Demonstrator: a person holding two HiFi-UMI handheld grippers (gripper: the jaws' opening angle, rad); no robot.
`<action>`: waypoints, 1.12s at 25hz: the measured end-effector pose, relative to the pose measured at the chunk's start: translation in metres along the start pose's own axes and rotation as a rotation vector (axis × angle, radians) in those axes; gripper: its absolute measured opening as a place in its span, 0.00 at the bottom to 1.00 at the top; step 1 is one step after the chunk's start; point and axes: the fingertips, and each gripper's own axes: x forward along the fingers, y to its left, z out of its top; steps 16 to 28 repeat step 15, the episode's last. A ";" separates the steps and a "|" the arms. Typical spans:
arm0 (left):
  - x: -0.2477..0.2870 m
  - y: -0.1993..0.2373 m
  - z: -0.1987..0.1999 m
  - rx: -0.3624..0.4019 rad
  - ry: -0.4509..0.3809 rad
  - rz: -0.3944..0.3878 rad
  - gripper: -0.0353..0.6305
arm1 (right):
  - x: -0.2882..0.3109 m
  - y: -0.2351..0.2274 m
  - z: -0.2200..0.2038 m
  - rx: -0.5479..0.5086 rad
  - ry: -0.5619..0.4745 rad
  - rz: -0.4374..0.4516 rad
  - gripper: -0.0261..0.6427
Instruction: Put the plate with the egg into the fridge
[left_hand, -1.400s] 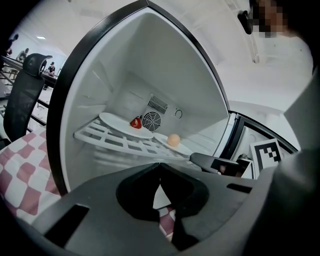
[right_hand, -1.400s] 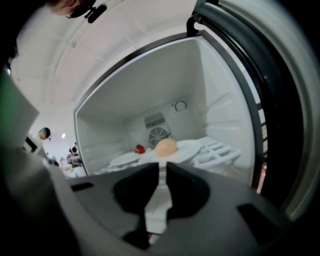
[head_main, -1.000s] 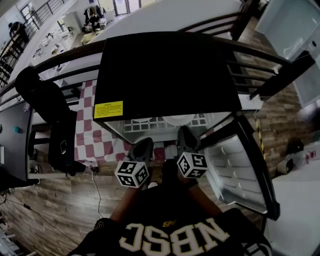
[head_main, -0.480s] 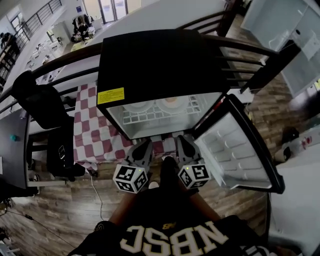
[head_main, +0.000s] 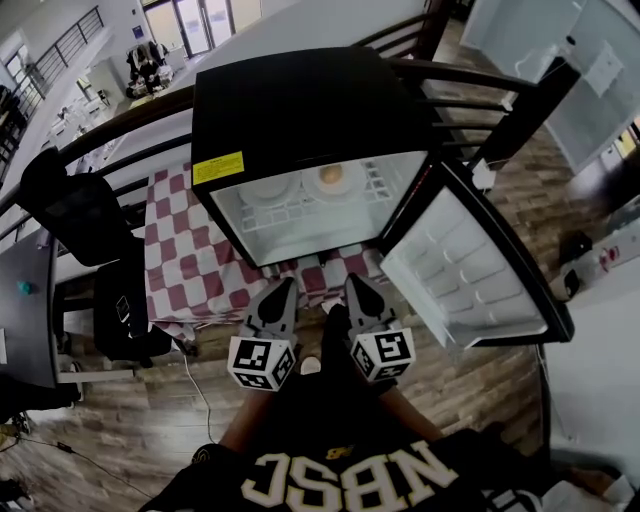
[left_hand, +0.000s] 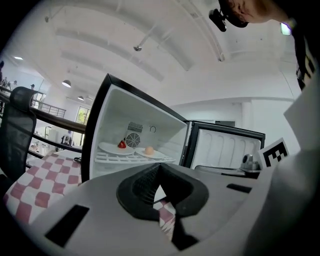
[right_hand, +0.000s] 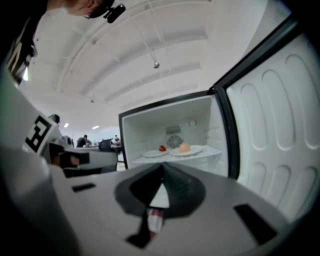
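The plate with the egg (head_main: 333, 181) lies inside the fridge (head_main: 300, 110), flat on its wire shelf (head_main: 300, 215) and on the half nearer the hinge. A second plate (head_main: 265, 190) with a small red thing on it (I cannot tell what it is) lies just beside it, toward the fridge's far wall. Lying level on the rack, the plate looks unlikely to tip or let the egg (left_hand: 148, 150) roll.

The left gripper (head_main: 284, 288) and the right gripper (head_main: 352, 284) both hang outside the fridge, in front of its open mouth. Each has its jaws pressed together with nothing between them, so neither carries anything. That suits a placing that I judge to be done.

The door (head_main: 470, 285) stands swung wide from the fridge. With the tongs clear of the opening, nothing seems to block its swing.
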 end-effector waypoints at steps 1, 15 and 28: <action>-0.002 0.000 0.001 0.003 -0.006 0.002 0.09 | -0.002 0.001 -0.001 0.001 0.001 -0.003 0.07; 0.009 -0.006 0.008 -0.032 -0.037 -0.044 0.09 | -0.001 -0.005 0.005 -0.020 -0.021 -0.019 0.07; 0.009 -0.006 0.008 -0.032 -0.037 -0.044 0.09 | -0.001 -0.005 0.005 -0.020 -0.021 -0.019 0.07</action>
